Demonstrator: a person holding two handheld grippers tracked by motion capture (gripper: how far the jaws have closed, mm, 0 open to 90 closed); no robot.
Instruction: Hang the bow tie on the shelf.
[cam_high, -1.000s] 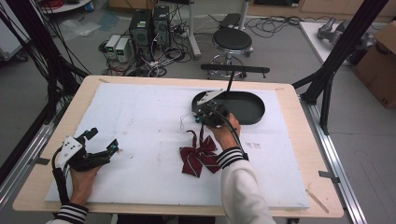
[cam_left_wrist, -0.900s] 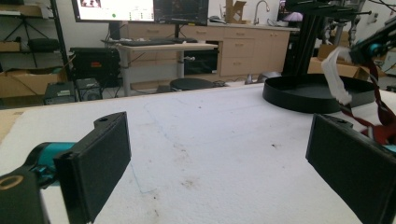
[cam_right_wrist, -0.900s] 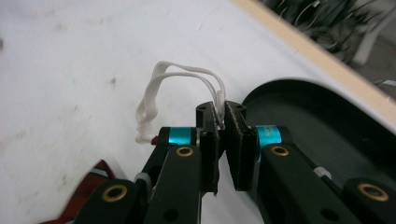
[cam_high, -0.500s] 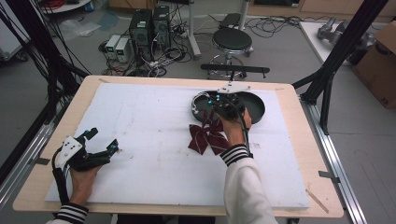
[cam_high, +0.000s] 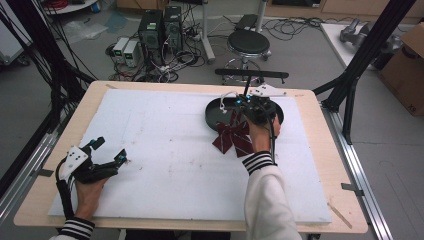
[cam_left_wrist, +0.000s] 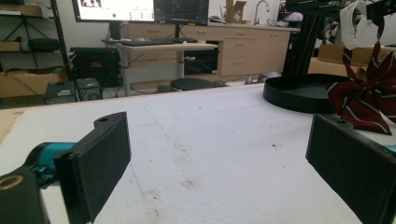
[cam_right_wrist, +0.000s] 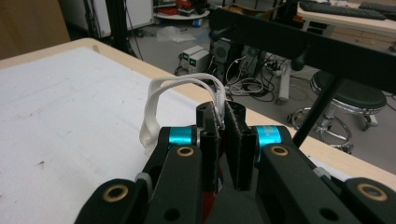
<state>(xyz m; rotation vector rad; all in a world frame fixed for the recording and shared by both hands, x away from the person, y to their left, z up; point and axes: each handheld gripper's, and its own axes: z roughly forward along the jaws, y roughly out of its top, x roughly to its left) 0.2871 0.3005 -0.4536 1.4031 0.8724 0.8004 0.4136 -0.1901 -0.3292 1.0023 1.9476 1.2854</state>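
A dark red striped bow tie (cam_high: 232, 136) hangs from its white strap (cam_right_wrist: 156, 100), its lower edge at the white mat beside a black oval tray (cam_high: 212, 116). My right gripper (cam_high: 241, 103) is over the tray's near rim, shut on the strap; the right gripper view shows the strap pinched between the closed jaws (cam_right_wrist: 224, 123). My left gripper (cam_high: 110, 149) rests at the near left of the mat, open with nothing in it. In the left gripper view, the bow tie (cam_left_wrist: 362, 100) and the tray (cam_left_wrist: 299, 91) lie far off to the right, beyond its wide-apart pads (cam_left_wrist: 100, 158).
A white mat (cam_high: 165, 150) covers the wooden table (cam_high: 320, 165). Black frame posts (cam_high: 360, 65) stand at the table's right and left. A stool (cam_high: 248, 42) and computers (cam_high: 160, 30) stand on the floor beyond the far edge.
My right gripper has carried the bow tie away from me and to the right, up to the tray's near rim. The left gripper has stayed put.
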